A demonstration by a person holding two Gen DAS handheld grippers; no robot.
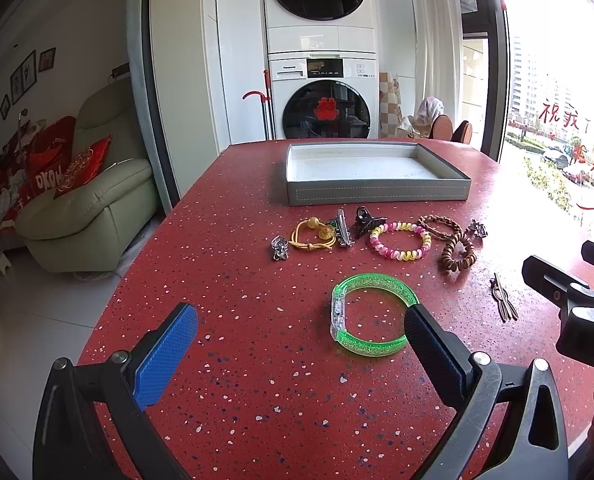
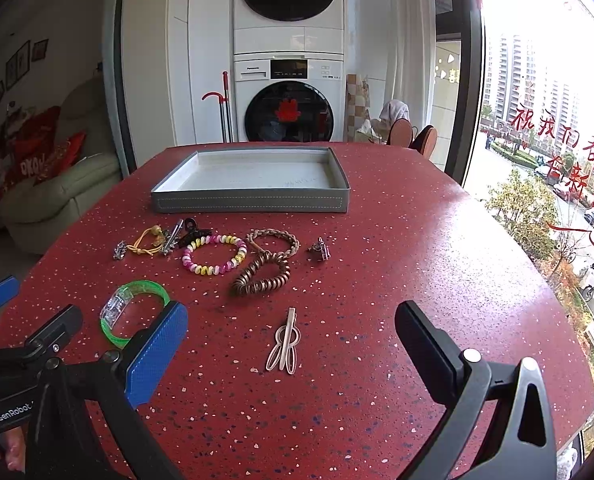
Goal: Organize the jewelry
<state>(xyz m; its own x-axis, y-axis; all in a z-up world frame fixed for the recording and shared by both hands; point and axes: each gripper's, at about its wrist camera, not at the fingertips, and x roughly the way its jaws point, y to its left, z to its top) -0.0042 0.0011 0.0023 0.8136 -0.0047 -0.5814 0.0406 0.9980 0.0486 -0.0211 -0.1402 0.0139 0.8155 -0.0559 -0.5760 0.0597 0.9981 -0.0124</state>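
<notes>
One green bangle lies on the red table, in front of one gray tray. My left claw and right claw are wide open, holding nothing. Only my right view shows the cream clip clearly.

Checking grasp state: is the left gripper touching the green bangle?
Cannot tell. In the left wrist view, the left gripper is open and its black finger overlaps the green bangle, but contact isn't plainly visible.

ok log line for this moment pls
left gripper open, empty | right gripper open, empty | tray empty | green bangle on table
</notes>
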